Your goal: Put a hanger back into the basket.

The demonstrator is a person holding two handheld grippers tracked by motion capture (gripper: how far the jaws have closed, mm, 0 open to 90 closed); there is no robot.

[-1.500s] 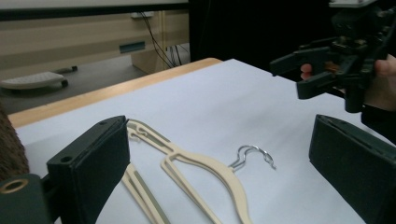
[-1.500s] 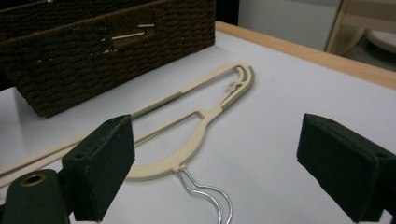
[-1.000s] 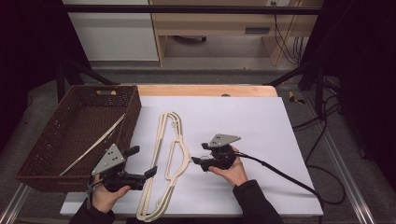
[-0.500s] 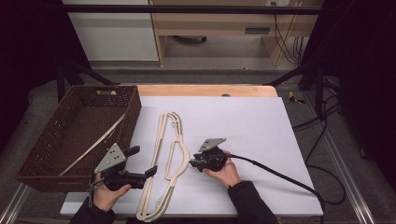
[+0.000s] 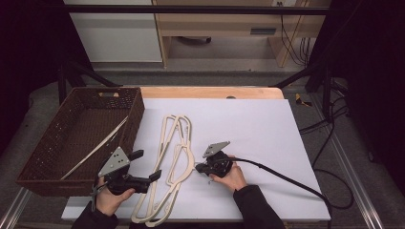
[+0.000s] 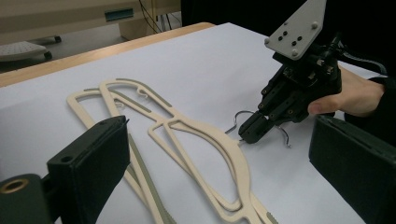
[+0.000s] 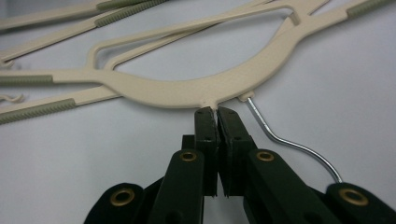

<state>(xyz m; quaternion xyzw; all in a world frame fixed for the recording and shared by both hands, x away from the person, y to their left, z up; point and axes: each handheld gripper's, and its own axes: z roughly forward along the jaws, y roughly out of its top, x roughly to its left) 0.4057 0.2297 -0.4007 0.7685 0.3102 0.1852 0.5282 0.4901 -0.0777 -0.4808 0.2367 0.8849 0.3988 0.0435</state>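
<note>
While my right tongs [image 7: 215, 112] sit pinched together on the neck of the top hanger [image 7: 196, 86], right where its wire hook [image 7: 289, 140] leaves the cream body, the hanger's long axis runs crosswise just ahead of their tips, both shoulders spreading away to either side. The hook itself curls back beside these tongs, close along their right jaw, so I judge any lift has to start from this neck. A second hanger [image 5: 167, 138] lies under and partly beyond the first on the desk [image 5: 248, 124]. My left tongs [image 5: 155, 175] stand apart, holding nothing, just short of the hangers' near side. The basket [image 5: 52, 143] lies beyond my left tongs, well away from my right.
</note>
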